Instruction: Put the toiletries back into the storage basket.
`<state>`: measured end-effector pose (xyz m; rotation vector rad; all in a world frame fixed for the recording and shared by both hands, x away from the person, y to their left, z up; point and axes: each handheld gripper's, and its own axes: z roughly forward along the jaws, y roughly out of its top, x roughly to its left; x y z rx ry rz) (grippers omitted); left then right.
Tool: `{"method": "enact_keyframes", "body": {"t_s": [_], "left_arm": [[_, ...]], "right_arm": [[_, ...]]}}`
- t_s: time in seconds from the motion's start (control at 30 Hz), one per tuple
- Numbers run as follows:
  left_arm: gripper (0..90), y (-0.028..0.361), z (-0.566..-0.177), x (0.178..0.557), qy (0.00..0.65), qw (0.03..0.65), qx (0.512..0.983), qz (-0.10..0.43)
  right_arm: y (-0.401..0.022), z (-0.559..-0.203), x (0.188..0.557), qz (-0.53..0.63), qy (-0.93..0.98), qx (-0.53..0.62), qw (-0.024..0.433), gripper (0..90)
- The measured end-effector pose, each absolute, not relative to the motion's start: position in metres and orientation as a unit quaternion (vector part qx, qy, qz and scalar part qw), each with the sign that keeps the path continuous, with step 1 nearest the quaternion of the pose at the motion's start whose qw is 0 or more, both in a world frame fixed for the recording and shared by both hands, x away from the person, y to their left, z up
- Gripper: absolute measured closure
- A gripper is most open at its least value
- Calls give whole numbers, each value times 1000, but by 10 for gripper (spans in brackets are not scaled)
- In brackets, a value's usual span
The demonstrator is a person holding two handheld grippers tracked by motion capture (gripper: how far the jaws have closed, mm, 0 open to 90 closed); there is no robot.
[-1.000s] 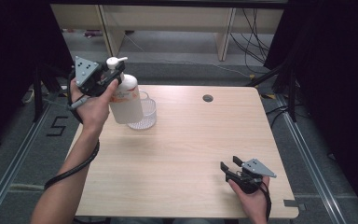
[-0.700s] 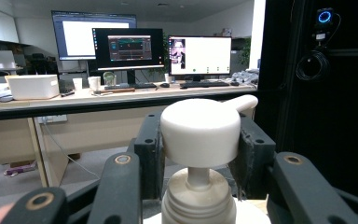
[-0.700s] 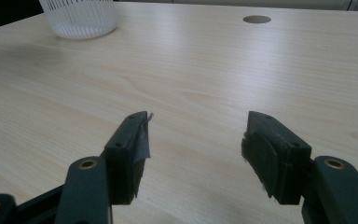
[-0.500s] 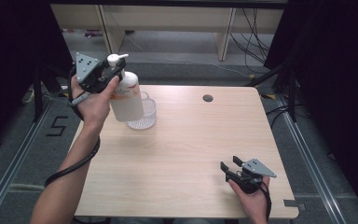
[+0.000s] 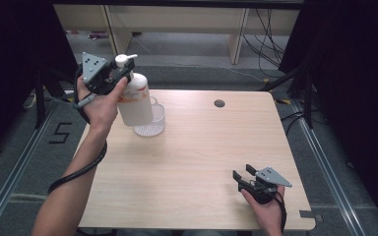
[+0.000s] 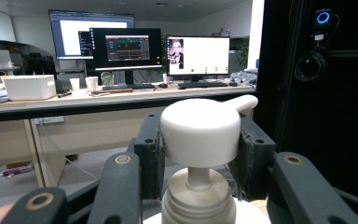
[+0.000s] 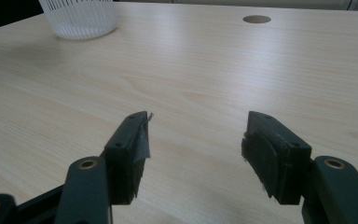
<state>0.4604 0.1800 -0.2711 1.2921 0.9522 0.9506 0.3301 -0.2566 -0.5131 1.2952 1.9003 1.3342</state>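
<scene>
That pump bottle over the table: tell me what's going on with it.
A person holds tongs in each hand. The left tongs are clamped on the pump head of a white pump bottle, held up off the table at its far left corner, just in front of a clear ribbed cup standing there. The right tongs rest open and empty near the table's near right edge.

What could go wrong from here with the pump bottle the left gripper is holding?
1. The left gripper clamps only the pump head of the pump bottle, so the heavy body hanging below might swing or slip out.
2. The bottle hangs right beside the clear ribbed cup; a swing may tip that cup.
3. The right gripper rests open, far across the table, too distant to steady anything.
</scene>
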Motion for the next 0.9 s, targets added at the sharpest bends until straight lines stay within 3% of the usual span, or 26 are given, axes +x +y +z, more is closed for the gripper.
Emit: {"method": "enact_keyframes", "body": {"t_s": [0.07, 0.9], "left_arm": [[590, 179, -270, 461, 409, 596, 556, 410], [589, 171, -273, 482, 390, 601, 569, 402]], "right_arm": [[-259, -513, 332, 481, 702, 457, 257, 408], [-259, -513, 332, 479, 705, 458, 254, 408]]}}
